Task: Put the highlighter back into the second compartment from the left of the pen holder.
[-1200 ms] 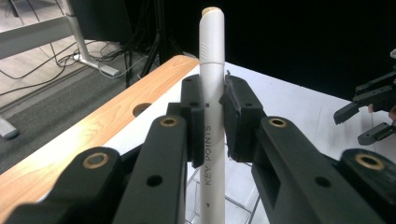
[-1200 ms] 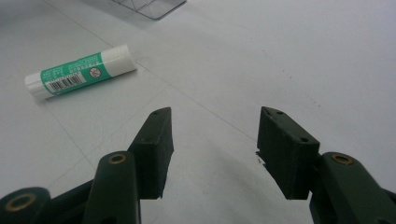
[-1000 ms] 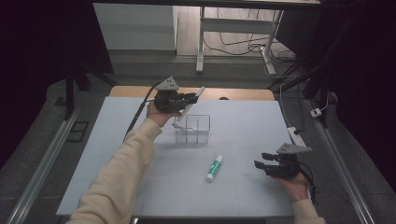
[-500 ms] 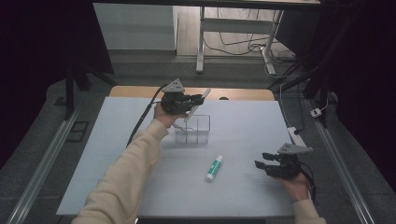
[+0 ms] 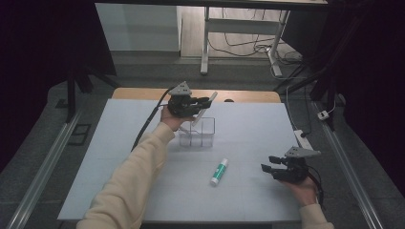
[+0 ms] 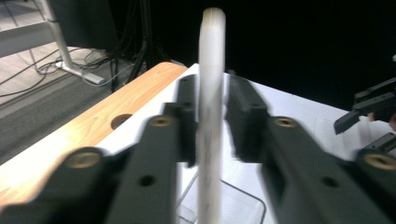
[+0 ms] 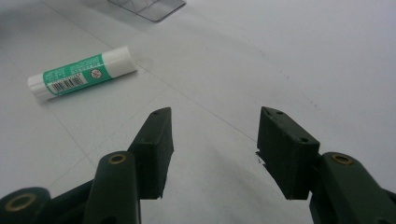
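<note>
Evidently the work in hand is loading small items into the clear divided organiser (image 5: 197,133) at the middle of the white table (image 5: 119,157); the left gripper (image 5: 203,102) hangs just above it with a pale white stick (image 6: 211,107) standing between its jaws, the stick's lower end already reaching down into one of the compartments, though which one I cannot tell. These jaws have just been opening, and in the left gripper view a thin gap shows on each side of the stick, so the pads look to have let go; I judge this item as good as delivered. The right gripper (image 7: 212,140) rests low at the near right of the table with its jaws spread wide and nothing between them; the green-and-white glue stick (image 7: 81,72) lies flat on the table ahead of it, near but apart, between that gripper and the organiser. That leaves, by my reckoning, the glue stick to be picked up and placed. The stick's foot is cut off at the bottom of the left gripper view and smeared by blur; the organiser's clear walls are faint from above, and its contents cannot be made out.
</note>
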The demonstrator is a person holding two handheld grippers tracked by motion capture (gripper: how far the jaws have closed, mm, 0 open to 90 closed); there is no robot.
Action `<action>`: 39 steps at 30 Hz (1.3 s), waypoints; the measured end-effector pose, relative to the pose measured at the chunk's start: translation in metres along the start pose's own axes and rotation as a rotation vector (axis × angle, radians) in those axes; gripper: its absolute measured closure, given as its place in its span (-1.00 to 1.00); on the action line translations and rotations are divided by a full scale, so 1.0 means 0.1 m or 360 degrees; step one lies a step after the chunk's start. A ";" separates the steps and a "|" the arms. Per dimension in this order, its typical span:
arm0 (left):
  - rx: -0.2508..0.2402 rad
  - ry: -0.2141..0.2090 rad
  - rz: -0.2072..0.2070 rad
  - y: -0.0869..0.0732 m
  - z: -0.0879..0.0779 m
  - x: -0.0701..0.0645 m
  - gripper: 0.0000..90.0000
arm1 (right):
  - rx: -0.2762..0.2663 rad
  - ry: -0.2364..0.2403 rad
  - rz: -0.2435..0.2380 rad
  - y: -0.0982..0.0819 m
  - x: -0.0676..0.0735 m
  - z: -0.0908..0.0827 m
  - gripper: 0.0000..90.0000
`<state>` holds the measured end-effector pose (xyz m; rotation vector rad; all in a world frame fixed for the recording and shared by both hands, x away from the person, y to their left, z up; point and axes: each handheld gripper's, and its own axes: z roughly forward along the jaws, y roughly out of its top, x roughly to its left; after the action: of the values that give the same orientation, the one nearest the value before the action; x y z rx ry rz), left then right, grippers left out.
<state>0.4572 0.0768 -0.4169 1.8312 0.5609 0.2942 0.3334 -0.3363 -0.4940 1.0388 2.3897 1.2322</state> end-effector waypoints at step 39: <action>0.0179 0.0122 -0.0075 -0.18 -0.75 -0.12 -0.04 | -0.0015 -0.0003 -0.0005 0.01 0.00 -0.01 0.00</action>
<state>0.4078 0.1369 -0.4084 1.9185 0.6852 0.3075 0.3330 -0.3365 -0.4923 1.0329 2.3806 1.2395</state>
